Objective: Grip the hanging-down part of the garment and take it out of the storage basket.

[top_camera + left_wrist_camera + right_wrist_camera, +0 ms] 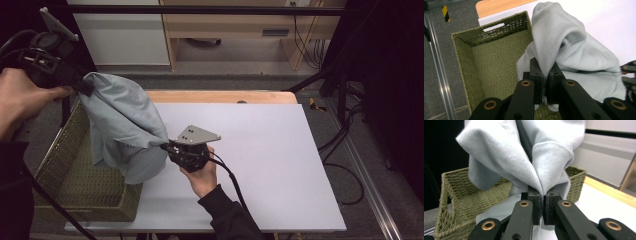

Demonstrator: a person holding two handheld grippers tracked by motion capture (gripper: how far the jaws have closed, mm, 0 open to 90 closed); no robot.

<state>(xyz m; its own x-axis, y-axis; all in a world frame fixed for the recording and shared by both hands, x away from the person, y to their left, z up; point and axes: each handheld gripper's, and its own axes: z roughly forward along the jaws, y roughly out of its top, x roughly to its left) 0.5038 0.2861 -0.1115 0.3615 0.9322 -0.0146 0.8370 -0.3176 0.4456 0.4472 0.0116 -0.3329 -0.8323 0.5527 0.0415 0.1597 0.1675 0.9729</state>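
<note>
Stretching across the middle of the high view: white tabletop point(280, 165), wooden edge at the far side, grey floor and pale cabinets beyond, black cables trailing at the right.

Hanging between the two grippers, above the table's left edge: pale blue-grey cloth point(122, 127), bunched and folded, lower part drooping toward and over the near right corner of the basket. Showing in the left gripper view as one thick fold of cloth point(564, 47) rising up out of the jaws, and in the right gripper view as two draped folds of cloth point(524, 157) meeting just above the jaws.

Pinching the cloth at its upper left end: left gripper point(82, 86), raised high, gripped by the left hand point(20, 100); jaws pressed together on the fabric, left gripper point(545, 75) nipping a ridge of it.

Pinching the cloth at its right side, lower down: right gripper point(167, 146), held by the right hand point(202, 175), grey three-cornered plate on top; right gripper point(542, 195) closed tight on the fold.

Sitting beneath, at the table's left edge: olive woven basket point(65, 170), rectangular, with a slot handle in its end wall, basket point(491, 62) open-topped, basket point(456, 195) just behind the hanging cloth.
</note>
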